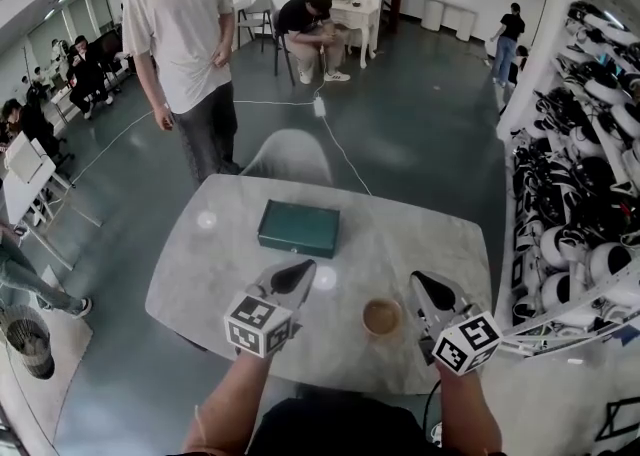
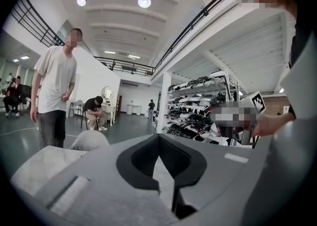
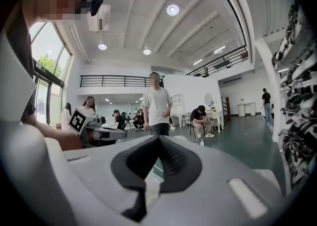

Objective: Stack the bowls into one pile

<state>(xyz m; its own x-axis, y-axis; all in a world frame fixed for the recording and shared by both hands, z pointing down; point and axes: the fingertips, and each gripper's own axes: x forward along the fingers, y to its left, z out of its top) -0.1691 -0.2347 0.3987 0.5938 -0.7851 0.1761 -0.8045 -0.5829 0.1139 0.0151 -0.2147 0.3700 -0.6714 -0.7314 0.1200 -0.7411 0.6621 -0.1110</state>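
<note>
Left tool (image 1: 298, 272), jaws closed on nothing, hovers over the marble surface (image 1: 425, 234) near a green box (image 1: 299, 228). A brown bowl (image 1: 381, 316) stands upright between the tools. Right tool (image 1: 427, 284), also closed and empty, is beside the bowl.

Left tongs (image 1: 306, 266) and right tongs (image 1: 420, 278) are grey, black-padded.
</note>
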